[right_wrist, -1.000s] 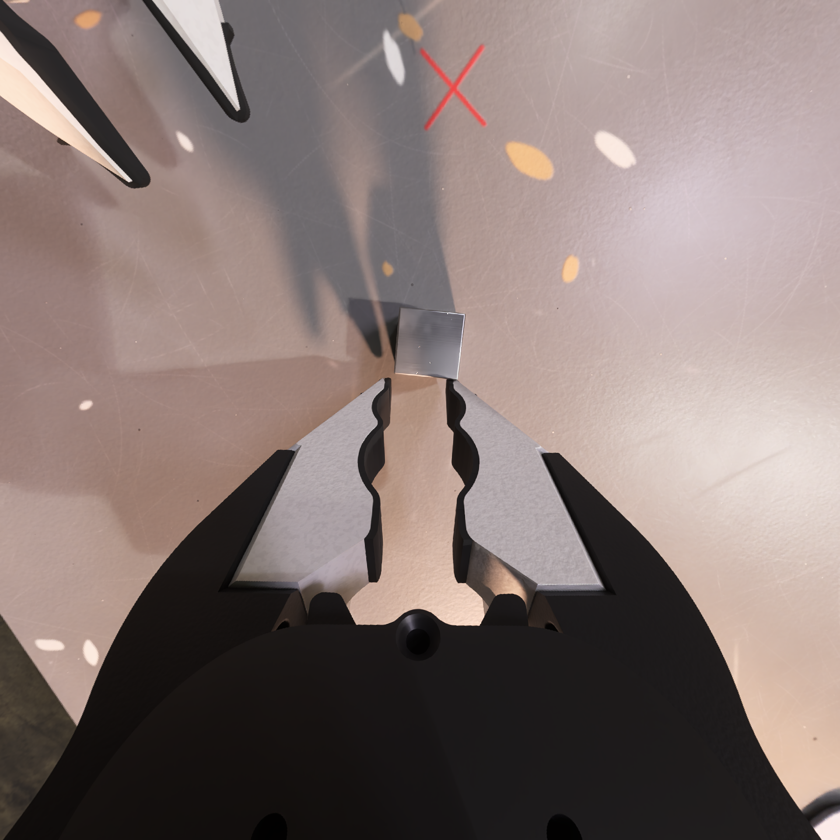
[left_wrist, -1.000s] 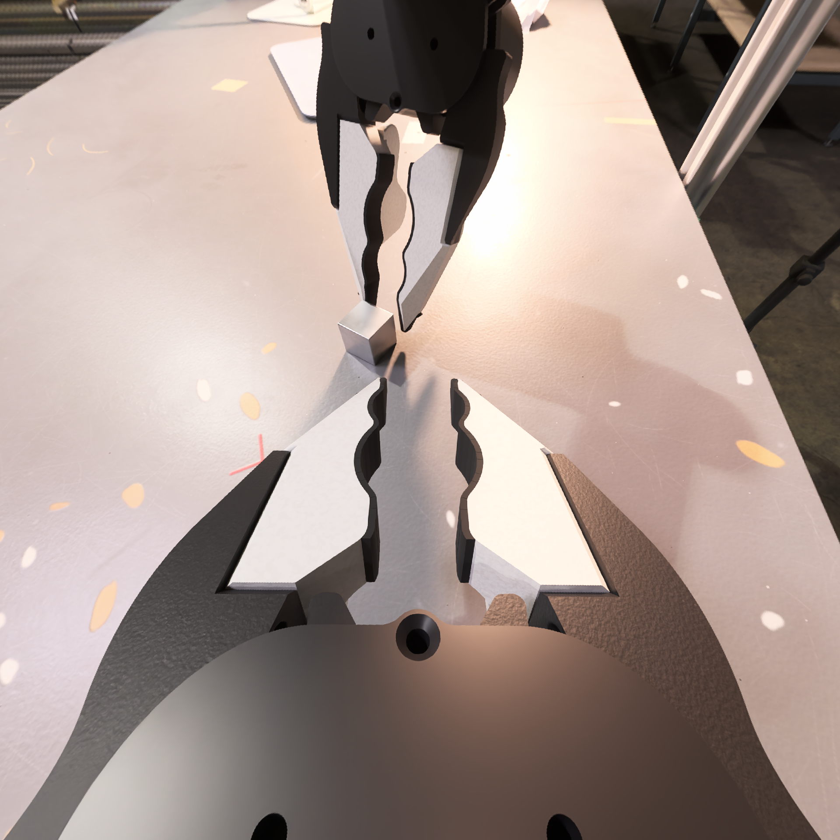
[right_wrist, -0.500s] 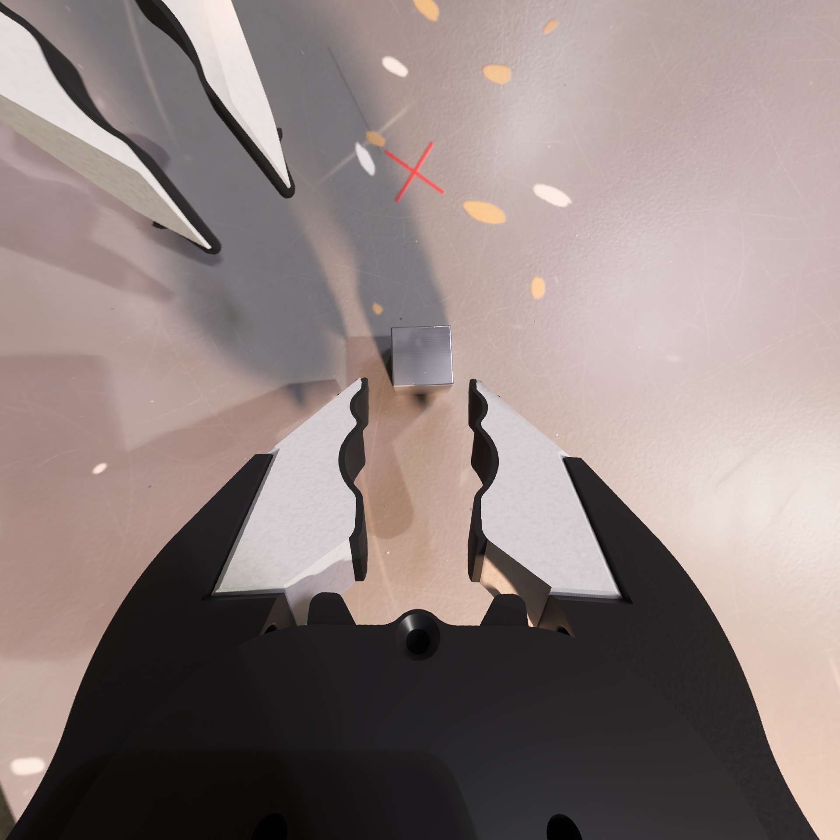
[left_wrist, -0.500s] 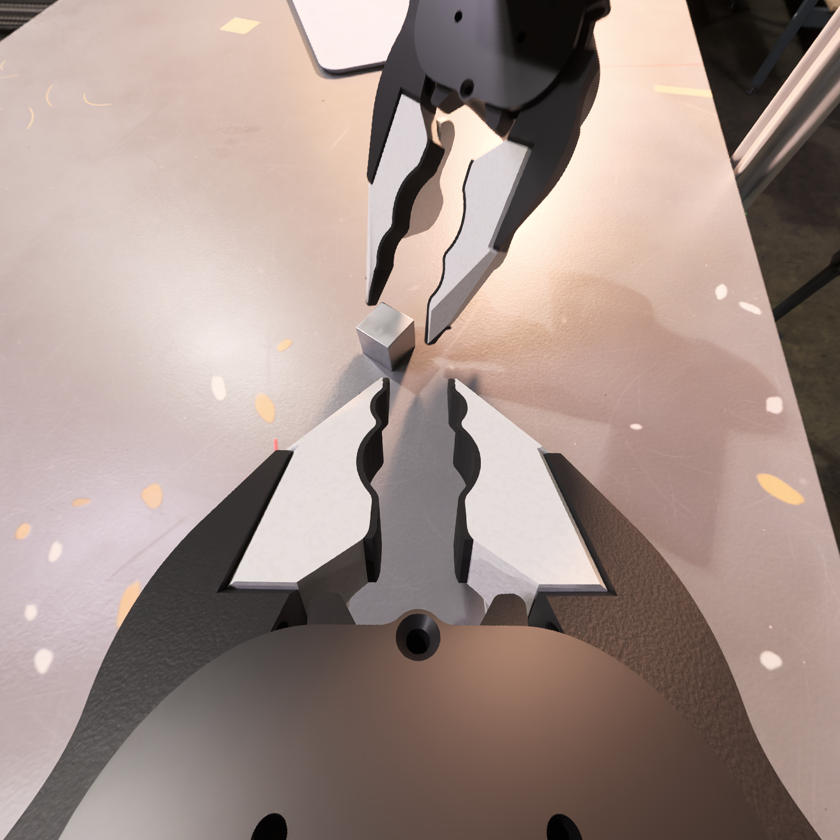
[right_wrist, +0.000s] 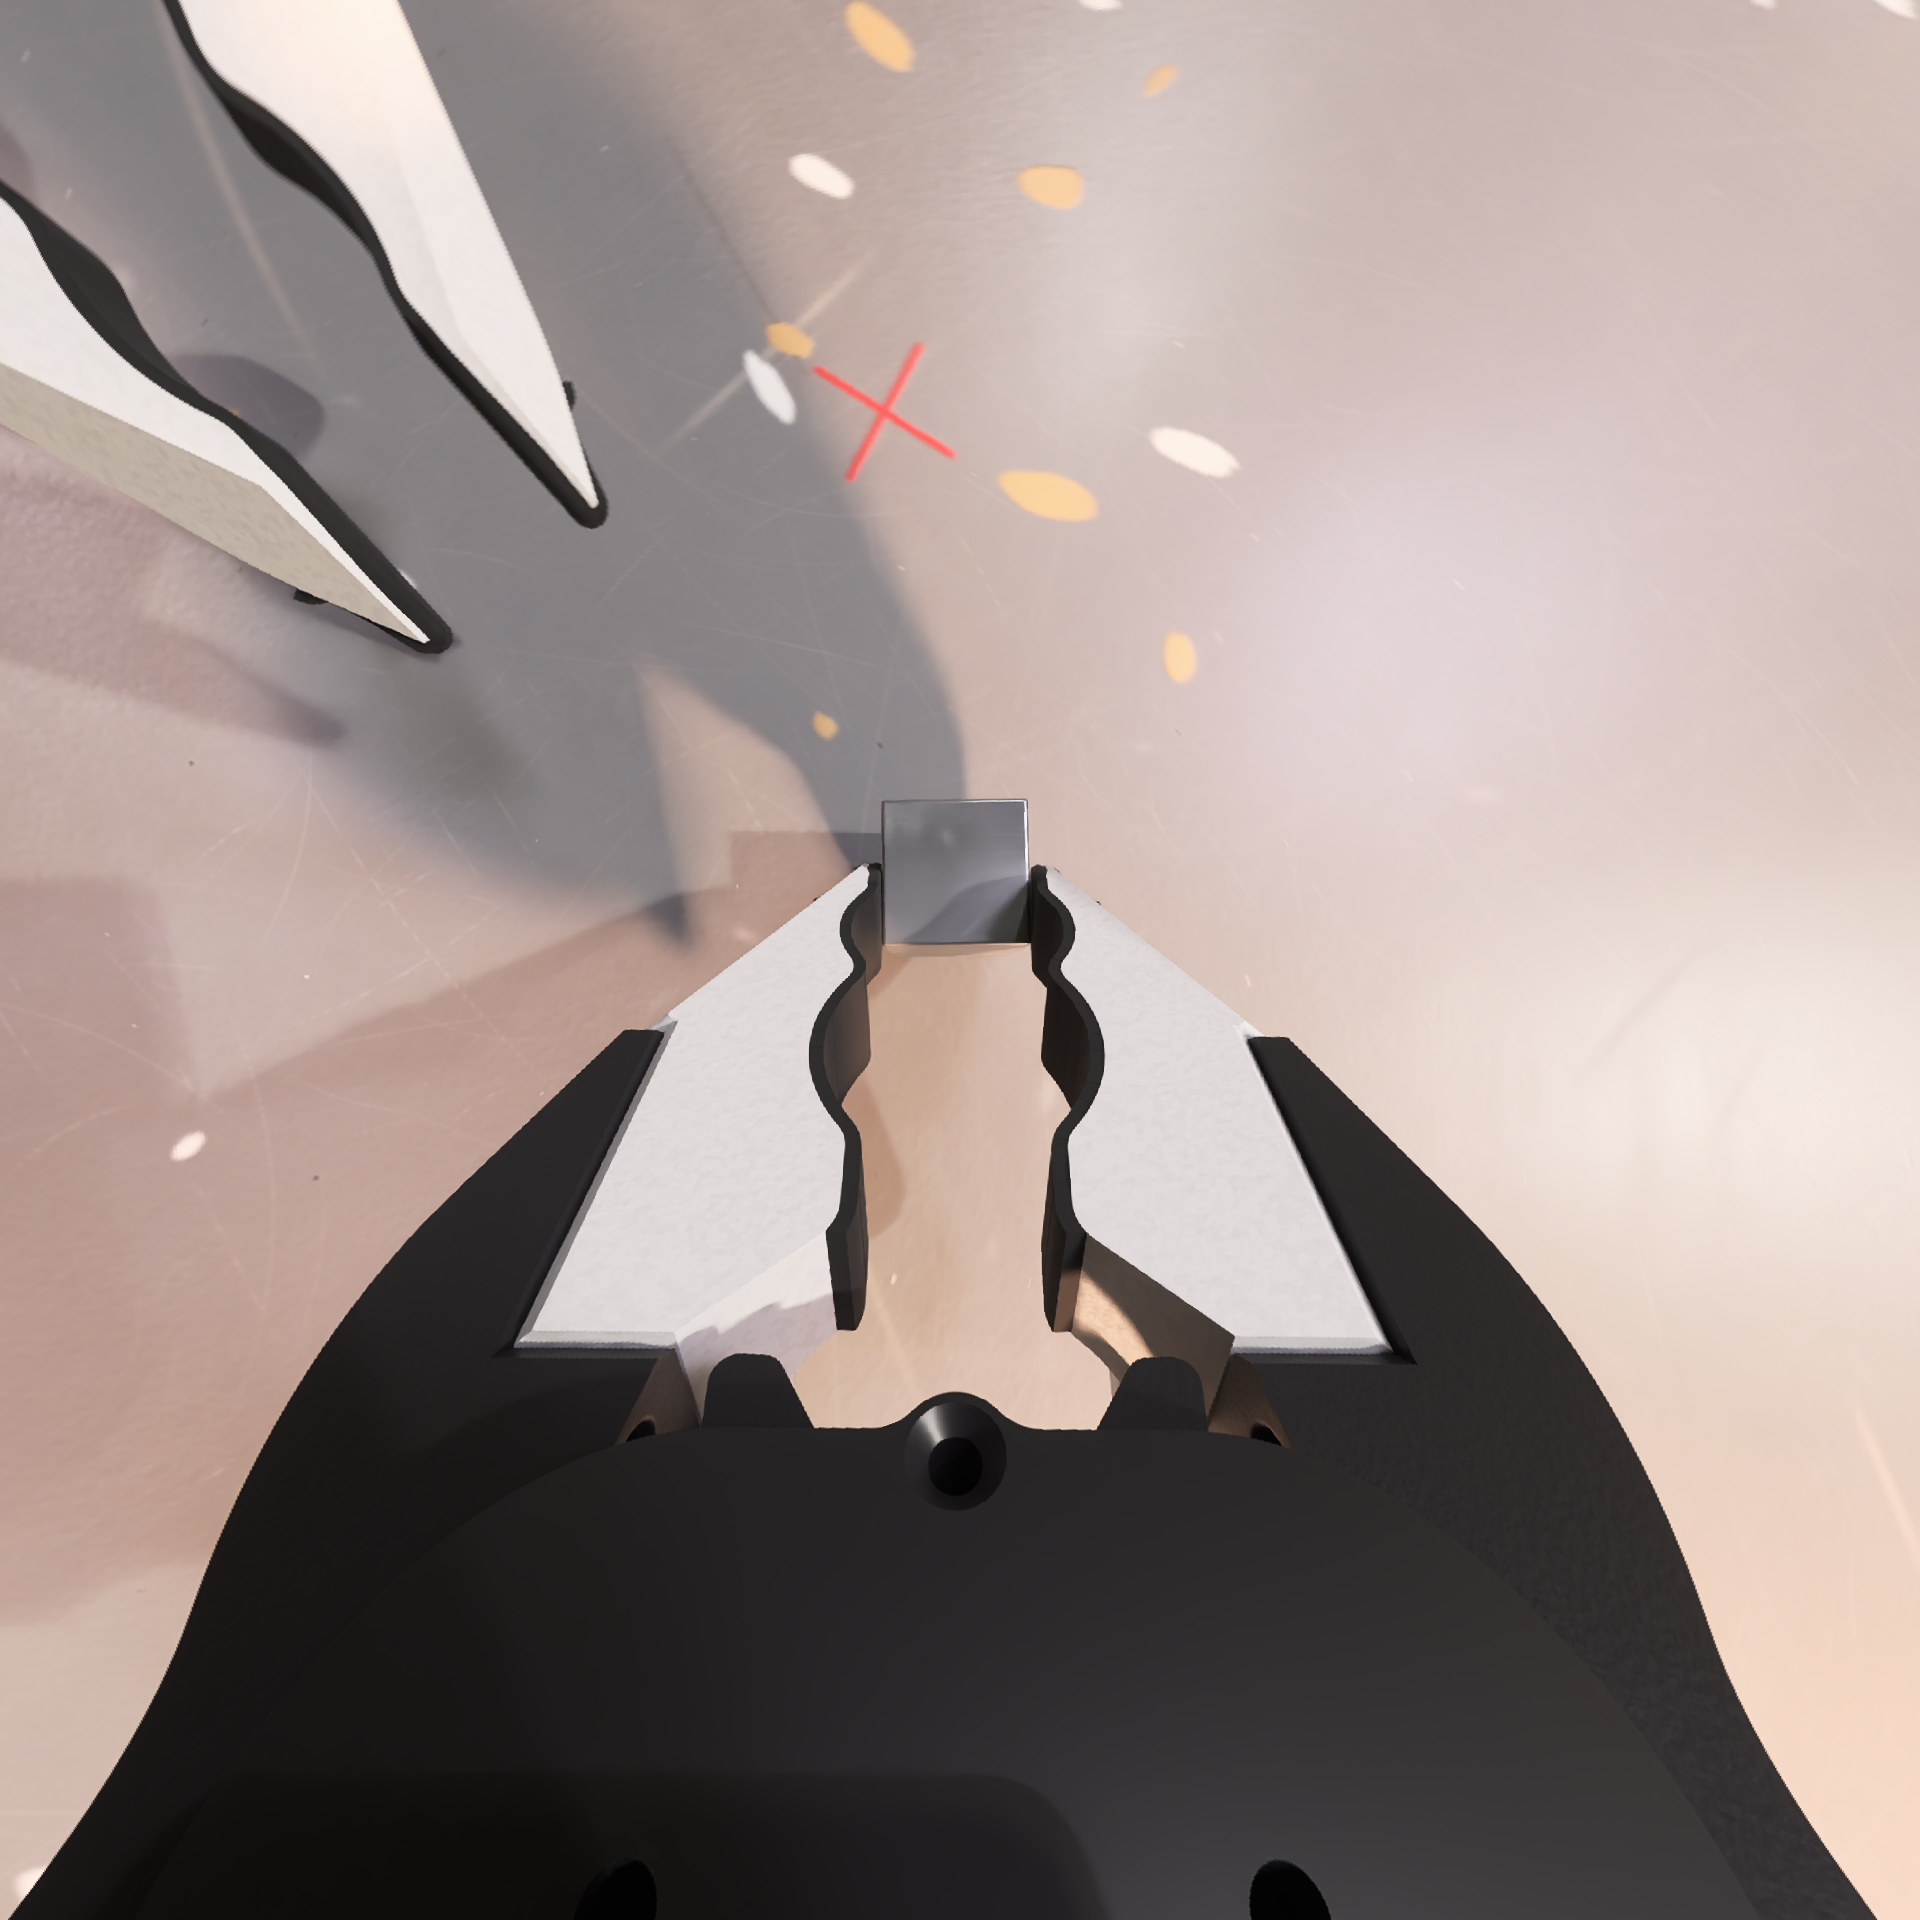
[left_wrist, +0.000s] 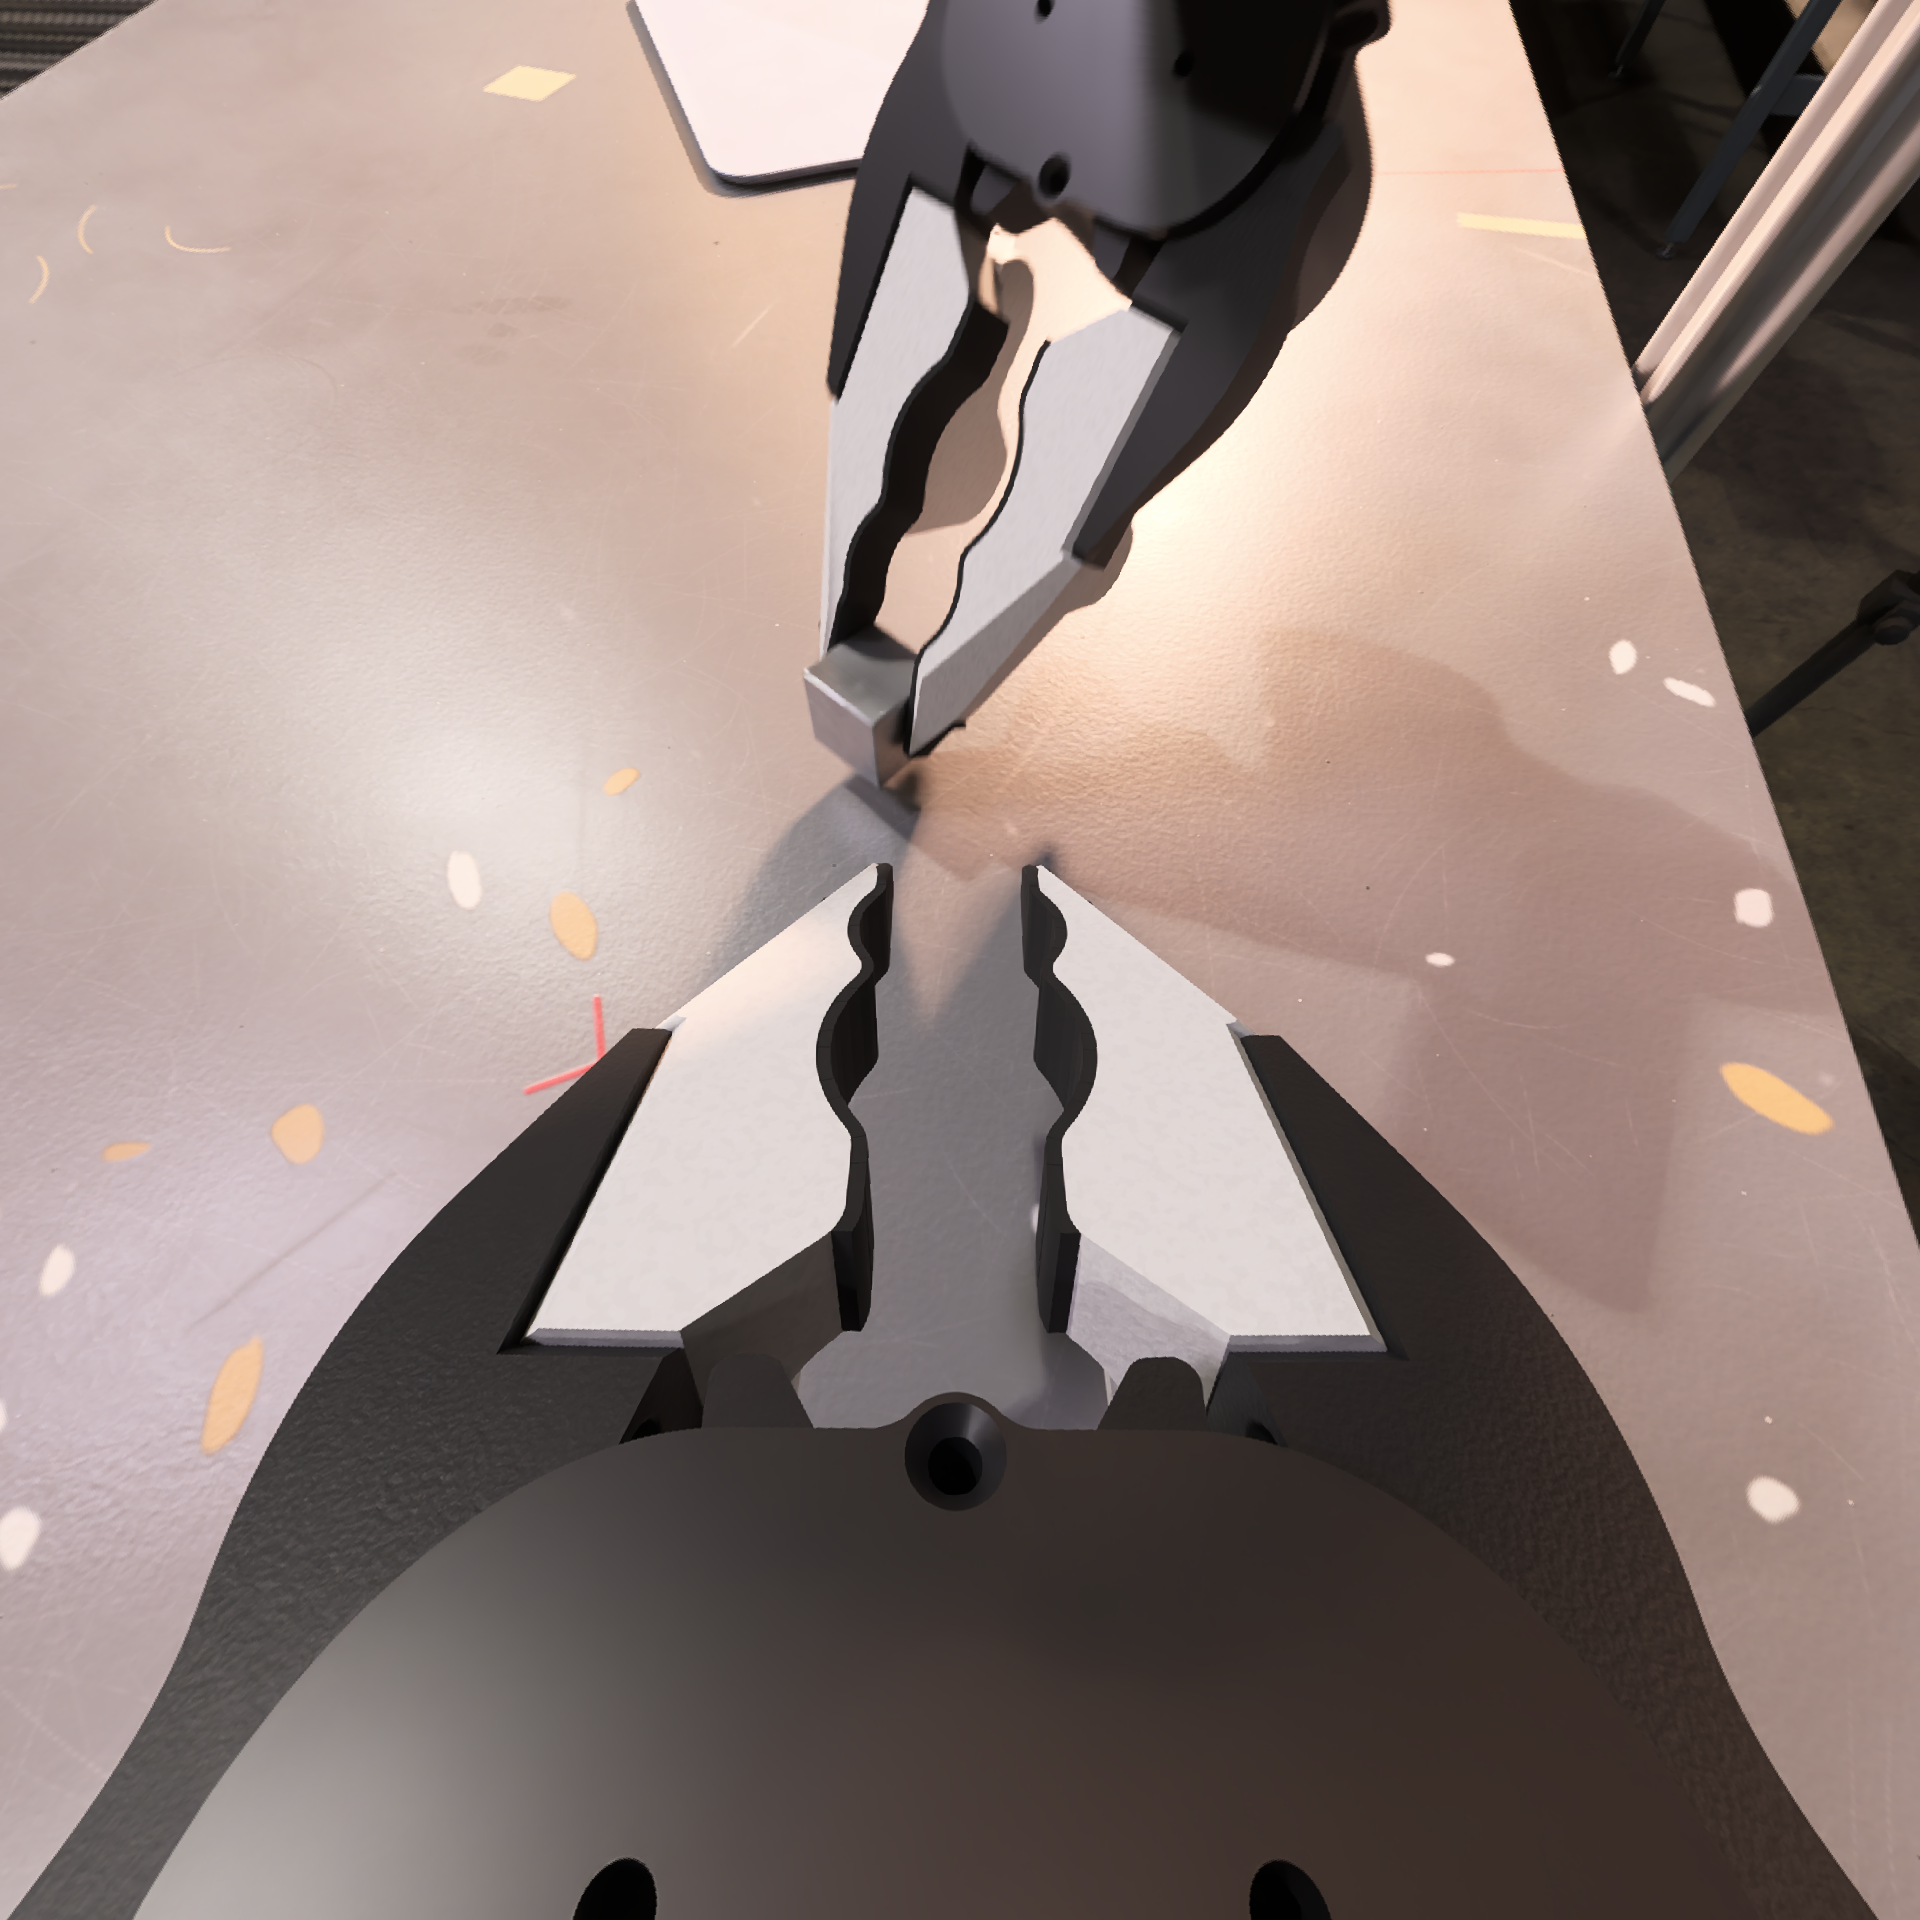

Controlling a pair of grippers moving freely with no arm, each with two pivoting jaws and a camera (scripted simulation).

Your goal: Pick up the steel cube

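Observation:
The steel cube (right_wrist: 954,847) is small and shiny, and it sits between my right gripper's (right_wrist: 954,883) fingertips, which press on its two sides. In the left wrist view the right gripper (left_wrist: 881,701) comes down from above with the cube (left_wrist: 844,715) pinched at its tips, at or just above the table (left_wrist: 312,520). I cannot tell whether the cube is off the surface. My left gripper (left_wrist: 956,873) is open and empty, a short way in front of the cube. It also shows at the upper left of the right wrist view (right_wrist: 509,571).
A red cross mark (right_wrist: 883,414) lies on the table beyond the cube. A flat white board (left_wrist: 769,94) lies at the far end. A metal pole (left_wrist: 1766,239) stands past the table's right edge (left_wrist: 1662,644).
My right gripper opened wider, moved forward around the cube and closed on it. My left gripper stays open and has hardly moved.

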